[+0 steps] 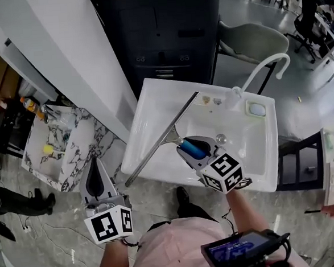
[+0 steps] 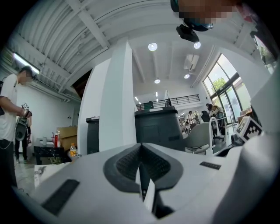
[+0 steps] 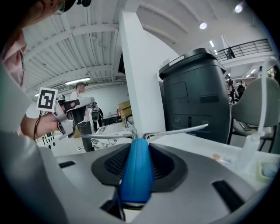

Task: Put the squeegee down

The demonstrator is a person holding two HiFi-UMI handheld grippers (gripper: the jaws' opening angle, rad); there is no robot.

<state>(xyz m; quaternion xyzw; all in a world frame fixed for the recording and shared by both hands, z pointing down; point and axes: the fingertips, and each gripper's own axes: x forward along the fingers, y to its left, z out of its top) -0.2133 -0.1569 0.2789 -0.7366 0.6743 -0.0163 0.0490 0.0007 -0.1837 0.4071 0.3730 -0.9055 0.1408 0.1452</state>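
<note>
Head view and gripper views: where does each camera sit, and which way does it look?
Head view: on the person's head, looking down at sink, left gripper, right gripper, pink shirt.
Left gripper view: on that gripper, along its shut jaws toward a dark cabinet.
Right gripper view: on that gripper, along jaws clamping the squeegee; person's left hand at left.
Shared: all show the cabinet.

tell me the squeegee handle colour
The squeegee handle is blue; the right gripper view shows it best.
</note>
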